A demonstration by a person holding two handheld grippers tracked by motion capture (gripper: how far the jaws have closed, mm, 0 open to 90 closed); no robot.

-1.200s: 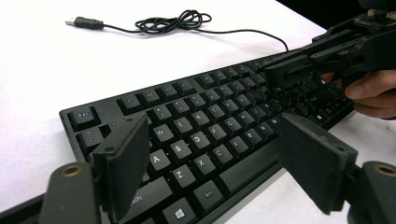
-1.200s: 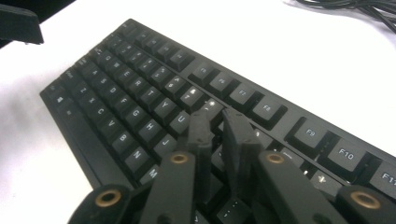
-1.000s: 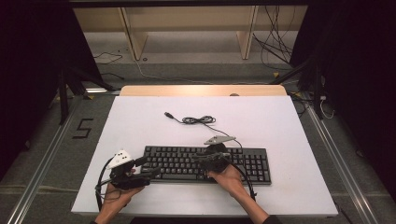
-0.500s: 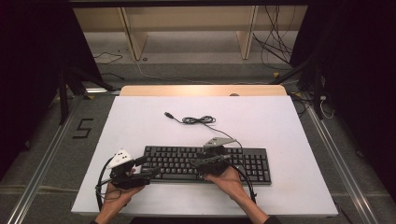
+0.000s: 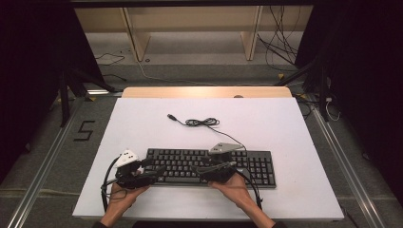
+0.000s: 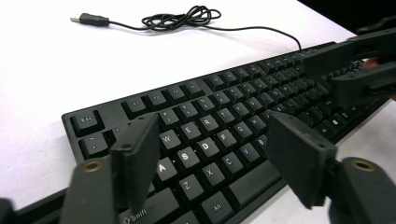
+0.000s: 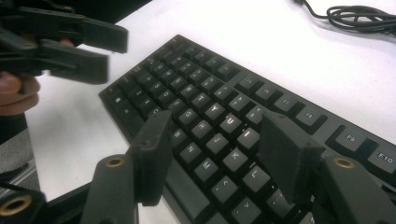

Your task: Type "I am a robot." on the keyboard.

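Since a second ago: right gripper (image 5: 205, 169) jaws have been spreading, now apart over the keyboard (image 5: 256, 166), nothing pinched. Left gripper (image 5: 153, 172) jaws narrowing slightly, still apart above the left keys. White table (image 5: 285, 123); coiled cable (image 5: 202, 122) beyond both; grey floor (image 5: 57, 156).

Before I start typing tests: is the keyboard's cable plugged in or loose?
Loose. The cable lies partly coiled on the table behind the keyboard, its USB plug bare on the white top, in no socket.

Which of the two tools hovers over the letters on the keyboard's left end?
The left tool, the one with the white top; its view looks down on W, E, S and D of the keyboard. The right tool hovers nearer the middle.
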